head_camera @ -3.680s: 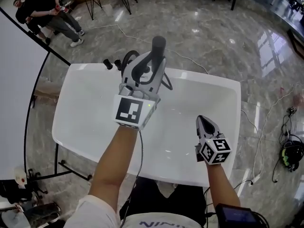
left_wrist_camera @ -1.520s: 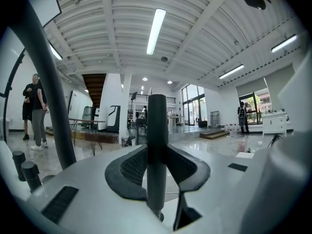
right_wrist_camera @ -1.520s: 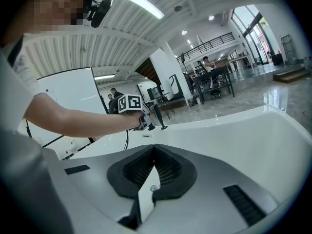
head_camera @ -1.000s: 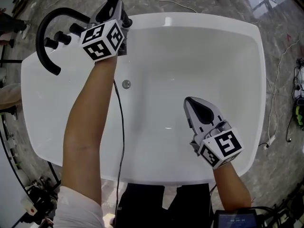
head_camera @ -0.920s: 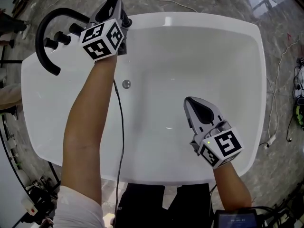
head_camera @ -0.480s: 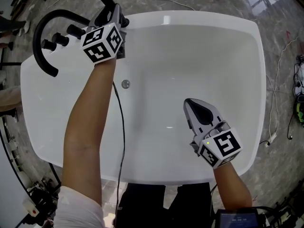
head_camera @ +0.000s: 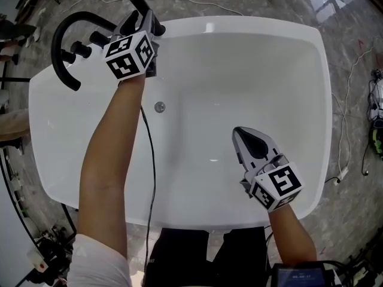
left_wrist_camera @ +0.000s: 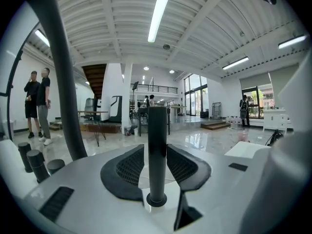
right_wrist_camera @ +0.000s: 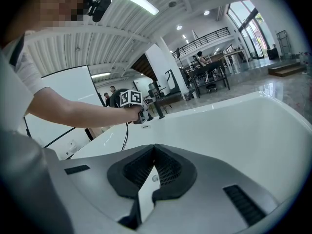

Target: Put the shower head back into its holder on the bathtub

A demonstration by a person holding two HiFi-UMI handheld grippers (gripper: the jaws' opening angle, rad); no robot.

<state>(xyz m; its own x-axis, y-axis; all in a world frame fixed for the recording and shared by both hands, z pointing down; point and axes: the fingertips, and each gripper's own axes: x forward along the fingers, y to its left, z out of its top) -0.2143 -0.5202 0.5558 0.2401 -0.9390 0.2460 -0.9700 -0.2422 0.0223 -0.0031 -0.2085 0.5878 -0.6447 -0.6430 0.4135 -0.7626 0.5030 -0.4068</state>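
Observation:
The shower head's black handle (head_camera: pixel 139 3) stands upright at the white bathtub's (head_camera: pixel 239 21) far left rim. In the left gripper view this handle (left_wrist_camera: pixel 157 130) rises from a round socket (left_wrist_camera: pixel 156 199) between the two pads. My left gripper (head_camera: pixel 142 18) (left_wrist_camera: pixel 157 155) straddles it with its jaws opening. The right pad lies against the handle and a thin gap shows at the left pad. Over the tub's near right side, my right gripper (head_camera: pixel 242 134) (right_wrist_camera: pixel 155 152) hangs shut and holds nothing.
A black curved spout (head_camera: pixel 57 46) (left_wrist_camera: pixel 58 72) and black knobs (head_camera: pixel 69 57) (left_wrist_camera: pixel 31 160) sit on the rim left of the handle. A round metal fitting (head_camera: pixel 160 107) is on the tub's inner wall. Cables (head_camera: pixel 344 130) lie on the marble floor at right. People stand far off (left_wrist_camera: pixel 38 101).
A few seconds ago my left gripper carried the shower head above the tub; now the handle stands at the rim beside the spout. Over the last second both grippers stayed put.

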